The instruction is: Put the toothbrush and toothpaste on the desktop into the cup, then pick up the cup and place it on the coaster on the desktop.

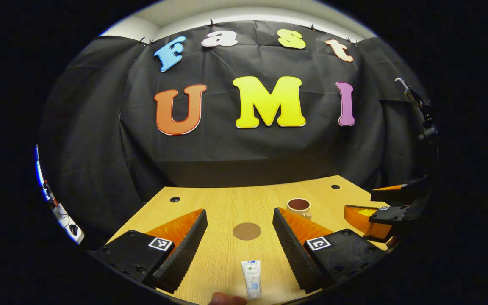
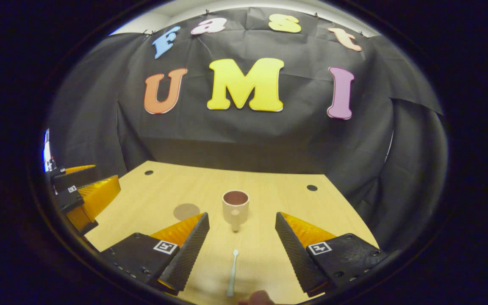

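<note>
Nothing is in the cup (image 2: 235,207) yet. The toothbrush (image 2: 232,273) lies flat on the desk (image 2: 269,186) between my right gripper's (image 2: 239,241) wide-open, empty fingers; the paste (image 1: 251,277) lies likewise under my left gripper (image 1: 239,237), also wide and empty. The coaster (image 1: 247,231) sits beyond. Next I'd lower and close on the brush.

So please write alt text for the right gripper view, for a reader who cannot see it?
A toothbrush lies on the wooden desktop between the open fingers of the right claw, pointing toward a cup standing just beyond. A round coaster lies left of the cup, and the left claw shows at the left edge.
</note>
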`<state>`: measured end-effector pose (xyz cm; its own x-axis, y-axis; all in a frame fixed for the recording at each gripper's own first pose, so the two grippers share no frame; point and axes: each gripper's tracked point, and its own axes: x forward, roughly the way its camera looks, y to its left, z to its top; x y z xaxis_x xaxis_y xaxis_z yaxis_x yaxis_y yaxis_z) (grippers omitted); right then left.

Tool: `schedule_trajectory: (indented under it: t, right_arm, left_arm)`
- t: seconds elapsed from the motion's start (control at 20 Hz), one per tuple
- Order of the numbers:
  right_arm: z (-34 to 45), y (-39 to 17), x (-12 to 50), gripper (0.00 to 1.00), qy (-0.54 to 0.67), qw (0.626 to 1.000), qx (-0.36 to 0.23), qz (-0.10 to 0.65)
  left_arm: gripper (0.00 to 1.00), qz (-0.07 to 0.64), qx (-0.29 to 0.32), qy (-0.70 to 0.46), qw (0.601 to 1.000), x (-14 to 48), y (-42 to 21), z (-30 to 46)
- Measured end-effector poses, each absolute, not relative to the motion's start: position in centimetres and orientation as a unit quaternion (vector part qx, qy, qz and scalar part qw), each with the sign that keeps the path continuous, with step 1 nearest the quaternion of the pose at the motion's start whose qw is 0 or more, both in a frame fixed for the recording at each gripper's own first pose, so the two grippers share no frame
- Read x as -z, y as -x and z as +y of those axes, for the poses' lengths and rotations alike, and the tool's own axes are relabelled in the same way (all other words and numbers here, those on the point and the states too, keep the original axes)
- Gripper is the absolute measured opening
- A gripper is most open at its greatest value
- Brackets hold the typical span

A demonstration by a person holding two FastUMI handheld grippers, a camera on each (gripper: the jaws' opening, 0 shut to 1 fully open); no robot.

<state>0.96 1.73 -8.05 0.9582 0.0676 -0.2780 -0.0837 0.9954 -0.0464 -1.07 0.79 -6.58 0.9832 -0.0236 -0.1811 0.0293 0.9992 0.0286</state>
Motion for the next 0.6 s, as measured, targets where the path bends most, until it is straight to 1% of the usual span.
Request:
schedule_trajectory:
  t: [0.05,0.1,0.15,0.3,0.35,0.5,0.55,0.6]
  right_arm:
    - [1.8,-0.8,9.2,0.99,0.031,0.986,-0.039,0.157]
    - [1.8,-0.9,10.4,0.95,0.033,0.983,-0.042,0.178]
    - [1.9,-0.9,11.5,0.99,0.034,0.978,-0.044,0.2]
    - [2.1,-0.5,14.8,0.96,0.036,0.963,-0.045,0.262]
    - [2.1,-0.5,16.0,0.99,0.039,0.956,-0.044,0.286]
    - [2.5,-0.6,20.1,0.96,0.031,0.93,-0.045,0.363]
    - [2.5,-0.7,21.3,0.96,0.025,0.92,-0.042,0.389]
    - [2.4,-0.9,22.5,0.99,0.018,0.912,-0.037,0.409]
  left_arm:
    - [0.99,0.1,0.016,-0.016,0.995,7.3,1.3,0.7]
    - [0.99,0.111,0.018,-0.017,0.994,8.0,1.6,0.7]
    - [0.99,0.123,0.021,-0.018,0.992,8.8,1.9,0.7]
    - [0.99,0.163,0.028,-0.021,0.986,11.7,2.8,0.5]
    - [0.99,0.174,0.03,-0.021,0.984,12.3,3.1,0.4]
    - [0.99,0.201,0.031,-0.016,0.979,14.0,3.9,0.4]
    - [0.99,0.206,0.031,-0.013,0.978,14.3,4.1,0.4]
    - [0.99,0.209,0.03,-0.011,0.977,14.4,4.2,0.4]
